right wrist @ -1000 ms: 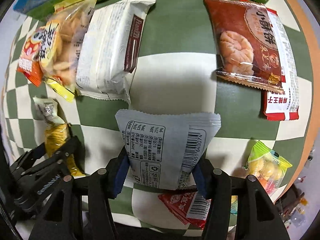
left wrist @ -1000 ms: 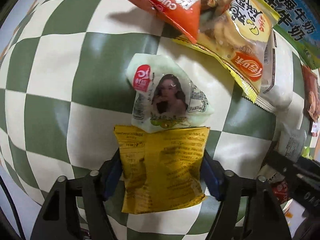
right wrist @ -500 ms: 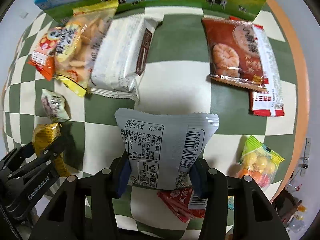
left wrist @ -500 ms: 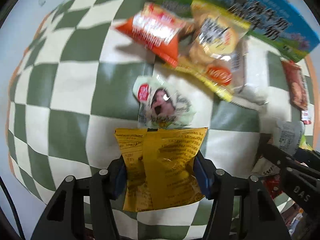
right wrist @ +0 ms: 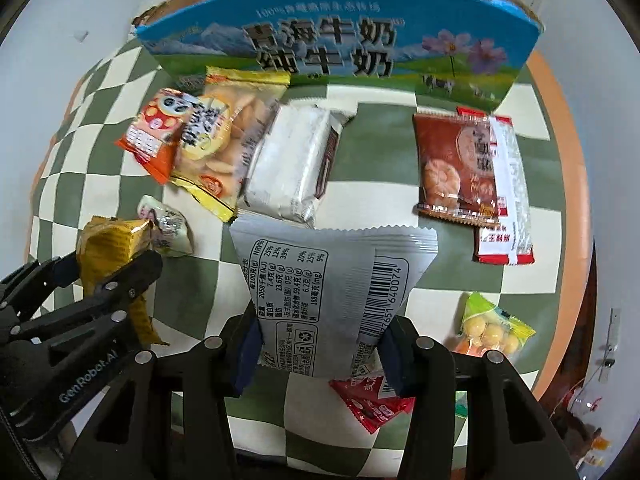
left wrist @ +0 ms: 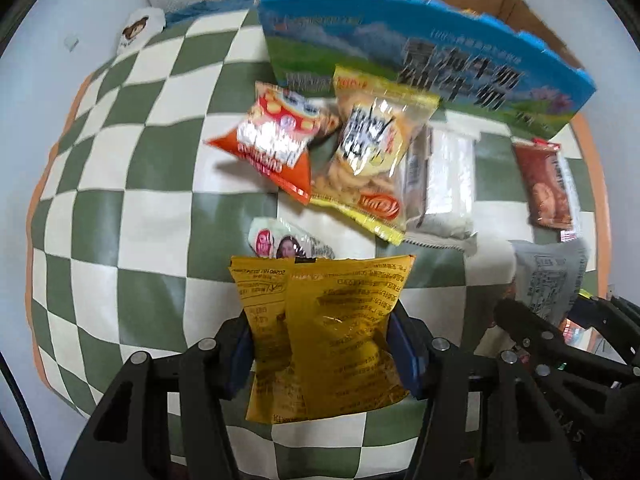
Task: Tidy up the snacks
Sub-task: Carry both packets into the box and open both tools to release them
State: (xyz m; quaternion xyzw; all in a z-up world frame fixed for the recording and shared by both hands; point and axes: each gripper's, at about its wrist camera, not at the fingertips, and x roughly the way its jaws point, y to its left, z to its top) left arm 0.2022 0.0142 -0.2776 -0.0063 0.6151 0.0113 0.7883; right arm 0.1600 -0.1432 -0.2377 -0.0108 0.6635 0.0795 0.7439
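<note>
My left gripper (left wrist: 320,356) is shut on a yellow snack packet (left wrist: 328,332) and holds it above the checkered cloth. It also shows at the left of the right wrist view (right wrist: 108,248). My right gripper (right wrist: 320,356) is shut on a grey snack packet (right wrist: 328,296) with a barcode, also lifted; it shows in the left wrist view (left wrist: 548,276). A blue and green milk carton box (right wrist: 340,44) stands open at the back of the table, also in the left wrist view (left wrist: 420,56).
On the green and white checkered cloth (left wrist: 132,168) lie an orange packet (left wrist: 276,140), a yellow cracker bag (left wrist: 368,152), a white pack (right wrist: 296,164), a brown packet (right wrist: 456,164), a small pale packet (left wrist: 288,242), a candy bag (right wrist: 488,328) and a red packet (right wrist: 372,404).
Both grippers have risen and drawn back with their packets. The table looks smaller and the milk box has come fully into view at the back.
</note>
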